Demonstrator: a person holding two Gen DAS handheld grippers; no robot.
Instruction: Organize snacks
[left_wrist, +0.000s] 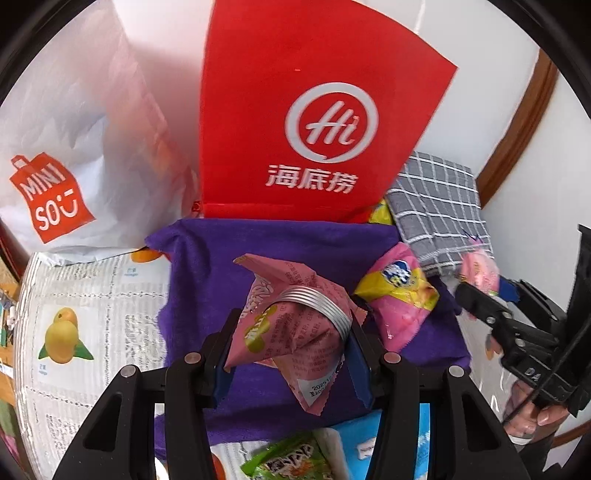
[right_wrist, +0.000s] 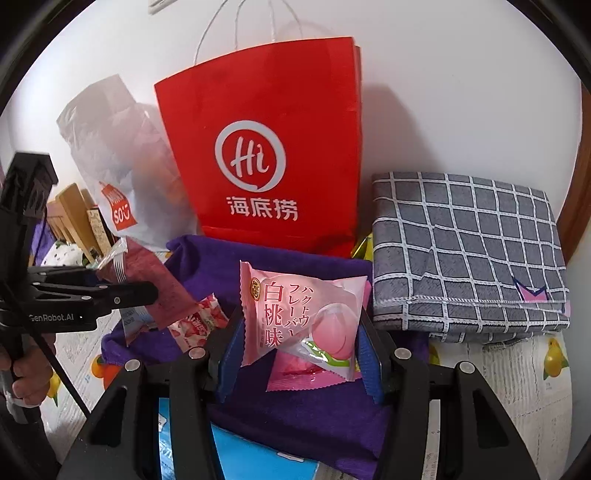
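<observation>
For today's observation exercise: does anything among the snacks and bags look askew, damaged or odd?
Mainly the dusty-pink packet in the left gripper: it is crumpled and twisted between the fingers. The peach-flavour packet in the right gripper hangs tilted but looks intact. Both bags stand upright; nothing has spilled.

Home, shopping bags, wooden door trim

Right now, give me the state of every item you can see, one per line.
Left gripper: shut on dusty-pink snack packet.
Right gripper: shut on white-peach snack packet.
Red paper bag: upright.
Checked cloth: folded.
Purple cloth: spread out, rumpled.
</observation>
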